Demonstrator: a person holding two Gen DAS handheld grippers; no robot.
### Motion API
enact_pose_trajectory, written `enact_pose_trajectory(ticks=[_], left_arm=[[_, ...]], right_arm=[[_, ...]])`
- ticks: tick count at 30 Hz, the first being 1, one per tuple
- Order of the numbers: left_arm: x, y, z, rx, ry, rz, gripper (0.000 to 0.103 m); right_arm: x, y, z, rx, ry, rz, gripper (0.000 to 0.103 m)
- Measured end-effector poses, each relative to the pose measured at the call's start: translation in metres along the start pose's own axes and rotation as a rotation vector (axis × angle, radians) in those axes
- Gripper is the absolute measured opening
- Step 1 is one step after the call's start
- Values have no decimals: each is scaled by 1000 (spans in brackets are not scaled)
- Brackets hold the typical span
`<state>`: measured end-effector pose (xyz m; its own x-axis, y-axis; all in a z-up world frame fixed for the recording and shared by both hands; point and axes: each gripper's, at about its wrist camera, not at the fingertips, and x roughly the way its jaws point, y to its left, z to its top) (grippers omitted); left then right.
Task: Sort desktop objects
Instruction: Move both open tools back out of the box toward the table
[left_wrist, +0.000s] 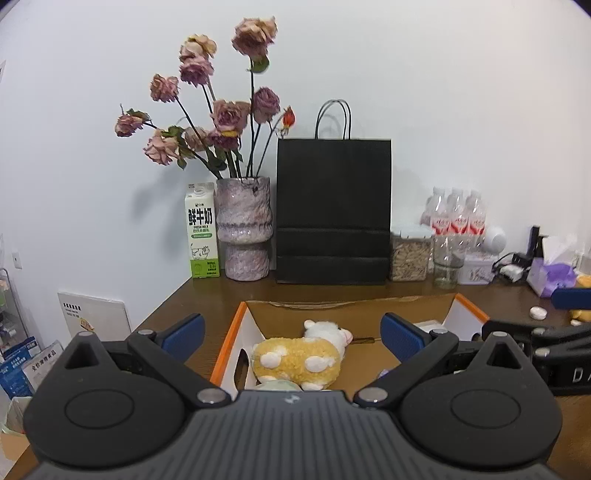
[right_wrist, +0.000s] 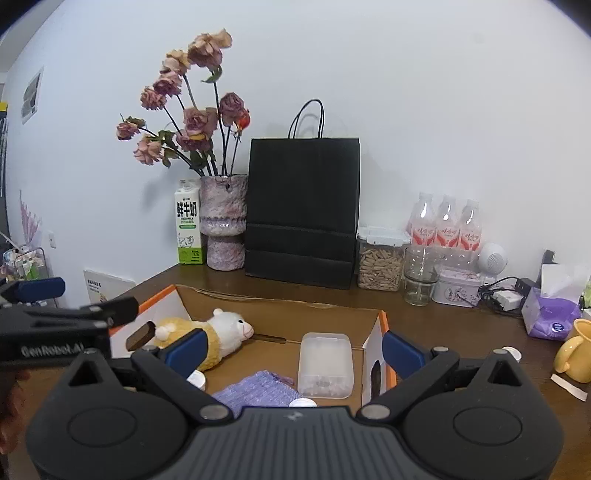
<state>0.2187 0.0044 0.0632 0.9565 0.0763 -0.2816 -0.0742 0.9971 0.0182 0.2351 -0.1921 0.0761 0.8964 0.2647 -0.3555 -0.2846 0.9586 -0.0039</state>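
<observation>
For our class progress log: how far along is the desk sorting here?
Done: the plush sheep, clear plastic case and purple cloth lie in the cardboard box. In hand: nothing; left gripper and right gripper are open. Left: the yellow mug and white cap remain outside.

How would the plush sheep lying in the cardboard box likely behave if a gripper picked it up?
The plush sheep looks soft and fleecy, so it would probably squash under the grip and sag. It seems light for its size. Lying on its side in the cardboard box, it is unlikely to roll.
</observation>
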Motion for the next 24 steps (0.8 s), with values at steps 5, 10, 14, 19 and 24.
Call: enact_pose_trajectory(ticks=[5, 10, 14, 19, 24], left_arm=[[-24, 9, 2, -10, -13, 9, 103], [-45, 19, -2, -14, -6, 14, 103], [-58, 26, -10, -10, 3, 19, 103], [-70, 38, -28, -18, 36, 22, 103], [-81, 51, -51, -40, 78, 26, 103]], right_arm=[[-25, 3, -6, -1, -6, 1, 103], [-45, 5, -17, 5, 0, 3, 103], [-57, 6, -27, 7, 14, -1, 103], [-68, 4, -43, 18, 43, -4, 103], [-80, 4, -66, 12, 81, -10, 103]])
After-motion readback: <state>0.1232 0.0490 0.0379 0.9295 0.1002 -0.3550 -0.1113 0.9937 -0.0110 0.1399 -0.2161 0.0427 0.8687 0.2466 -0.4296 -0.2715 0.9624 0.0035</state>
